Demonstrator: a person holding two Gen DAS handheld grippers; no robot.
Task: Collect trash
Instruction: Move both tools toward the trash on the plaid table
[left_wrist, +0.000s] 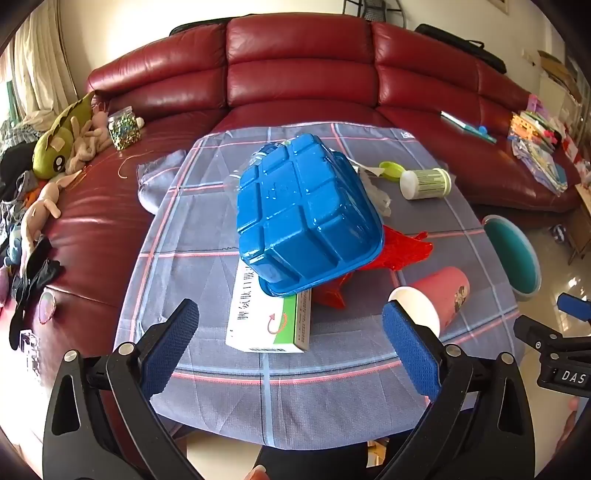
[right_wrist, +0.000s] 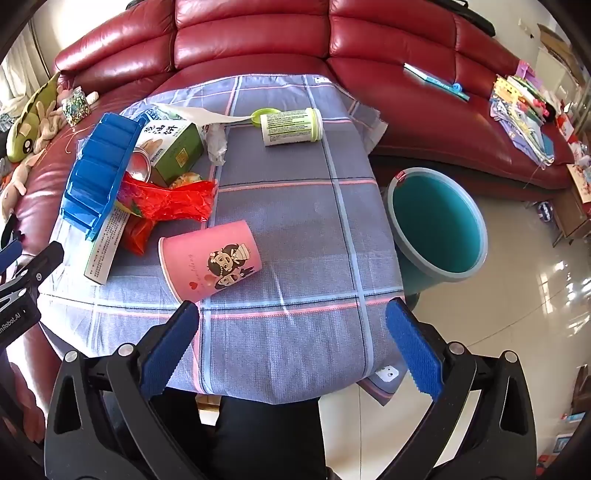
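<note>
Trash lies on a checked cloth (right_wrist: 295, 206) over a small table. An upturned blue plastic tray (left_wrist: 306, 214) (right_wrist: 98, 173) leans on a white medicine box (left_wrist: 269, 317) (right_wrist: 105, 243), a red wrapper (left_wrist: 400, 247) (right_wrist: 170, 199) and a green carton (right_wrist: 173, 144). A pink paper cup (right_wrist: 210, 262) (left_wrist: 439, 295) lies on its side. A white jar with a green lid (right_wrist: 291, 125) (left_wrist: 424, 182) lies at the back. My left gripper (left_wrist: 290, 325) is open, just short of the box. My right gripper (right_wrist: 291, 325) is open, just short of the cup.
A teal bucket (right_wrist: 439, 225) (left_wrist: 513, 251) stands on the floor right of the table. A red leather sofa (left_wrist: 295, 74) wraps behind, with plush toys (left_wrist: 62, 144) at left and books and papers (right_wrist: 524, 110) at right. Crumpled paper (right_wrist: 216, 142) lies by the carton.
</note>
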